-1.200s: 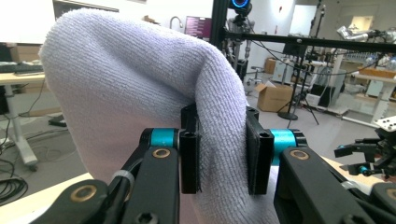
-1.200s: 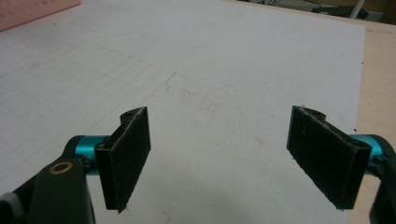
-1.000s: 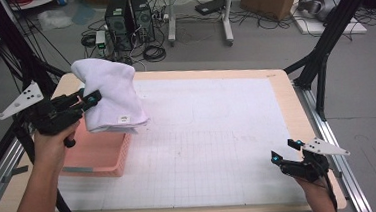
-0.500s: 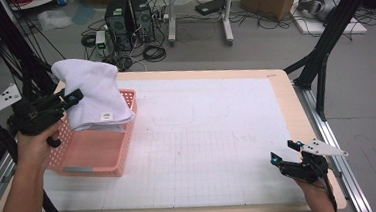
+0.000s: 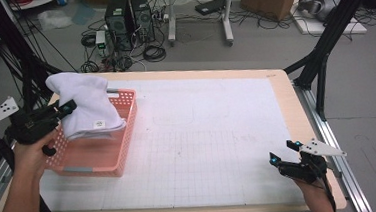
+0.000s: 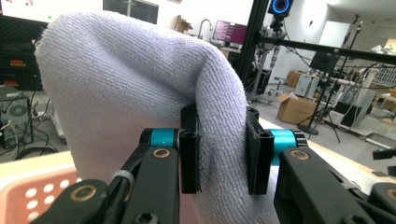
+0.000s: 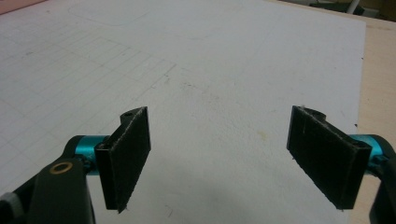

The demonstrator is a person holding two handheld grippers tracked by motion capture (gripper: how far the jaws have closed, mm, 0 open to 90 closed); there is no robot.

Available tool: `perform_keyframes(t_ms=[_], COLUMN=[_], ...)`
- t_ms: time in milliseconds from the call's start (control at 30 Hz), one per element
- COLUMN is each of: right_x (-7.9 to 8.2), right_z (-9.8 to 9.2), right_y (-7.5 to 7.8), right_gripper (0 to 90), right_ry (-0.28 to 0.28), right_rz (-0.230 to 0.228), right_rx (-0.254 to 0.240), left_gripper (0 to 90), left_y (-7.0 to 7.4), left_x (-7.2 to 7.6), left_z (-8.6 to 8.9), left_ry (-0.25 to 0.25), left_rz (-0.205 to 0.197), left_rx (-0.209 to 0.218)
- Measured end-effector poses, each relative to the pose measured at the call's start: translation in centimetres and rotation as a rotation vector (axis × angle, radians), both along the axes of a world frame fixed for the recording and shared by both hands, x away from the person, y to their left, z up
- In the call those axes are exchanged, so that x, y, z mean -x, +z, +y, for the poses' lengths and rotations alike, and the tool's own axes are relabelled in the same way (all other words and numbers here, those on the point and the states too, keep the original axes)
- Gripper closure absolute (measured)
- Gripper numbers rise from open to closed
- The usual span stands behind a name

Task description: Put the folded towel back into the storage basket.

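Step in hand, as judged: placing a folded white towel [image 5: 85, 105] into the pink basket [image 5: 122, 155]. The left gripper [image 5: 63, 108] has its jaws clamped on a thick fold of the towel; the left gripper view shows the cloth pinched between both pads [image 6: 190, 161], bulging above and hanging below them. The towel is held over the far left part of the basket, its lower edge hanging at about rim level; whether it touches the basket floor cannot be told.

The basket stands at the left edge of the worktop [image 5: 218, 144], on the white gridded mat. The right gripper [image 5: 280, 159] hovers at the near right corner, well apart from the work, jaws wide with nothing between them, as its own view confirms [image 7: 219, 154].

Next move, as judged: lower the towel until it rests inside the basket walls, then release. The bundle is bulky; it should be centred so that no fold drapes over the rim.

Writing: a small label [image 5: 97, 125] shows on the towel's near edge, too small to read. No other legible marking found.
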State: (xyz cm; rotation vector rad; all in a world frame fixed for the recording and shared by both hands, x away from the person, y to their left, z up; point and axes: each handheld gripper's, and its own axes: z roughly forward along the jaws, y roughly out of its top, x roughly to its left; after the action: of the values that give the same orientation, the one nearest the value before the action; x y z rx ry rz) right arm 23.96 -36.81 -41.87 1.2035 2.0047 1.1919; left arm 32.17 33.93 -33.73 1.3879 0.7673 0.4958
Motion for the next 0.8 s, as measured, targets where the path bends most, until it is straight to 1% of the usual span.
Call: perform_keyframes(t_ms=[100,233,300,433,500,533,600,667,700,767,800], right_x=[0.0,0.0,0.0,0.0,0.0,0.0,0.0,0.1,0.1,0.1,0.1], right_z=[0.0,0.0,0.0,0.0,-0.1,-0.1,0.0,0.1,0.1,0.1,0.1], right_y=[0.0,0.0,-0.1,-0.1,-0.1,-0.1,-0.1,0.0,0.0,-0.1,-0.1], right_gripper=[20.7,20.7,20.7,20.6,20.6,20.6,20.7,20.7,20.7,20.7,20.7], right_ry=[0.000,0.002,0.002,0.001,-0.002,-0.002,-0.001,0.004,0.004,0.004,0.003], right_rz=[-0.002,0.000,0.001,0.001,0.002,0.002,0.000,0.001,0.000,-0.002,0.001], right_rx=[0.002,0.004,0.003,0.004,0.005,0.004,0.003,0.004,0.005,0.007,0.005], left_gripper=[71.8,71.7,71.7,71.7,71.6,71.6,71.4,71.1,70.9,70.7,70.4], left_y=[-0.7,-1.5,-1.8,-2.0,-2.2,-2.3,-2.7,-3.1,-3.3,-3.8,-4.1], left_x=[-0.1,-0.3,-0.4,-0.7,-0.9,-1.0,-1.2,-1.3,-1.4,-1.6,-1.7], left_z=[0.1,-0.1,-0.3,-0.6,-0.7,-0.7,-0.8,-0.8,-0.7,-0.6,-0.6], left_ry=[0.002,-0.005,-0.008,-0.034,-0.049,-0.056,-0.065,-0.069,-0.067,-0.064,-0.065], left_rz=[0.020,0.033,0.036,0.012,0.005,0.008,0.026,0.043,0.057,0.085,0.104], left_rx=[-0.006,-0.024,-0.023,-0.013,-0.025,-0.034,-0.047,-0.042,-0.037,-0.045,-0.043])
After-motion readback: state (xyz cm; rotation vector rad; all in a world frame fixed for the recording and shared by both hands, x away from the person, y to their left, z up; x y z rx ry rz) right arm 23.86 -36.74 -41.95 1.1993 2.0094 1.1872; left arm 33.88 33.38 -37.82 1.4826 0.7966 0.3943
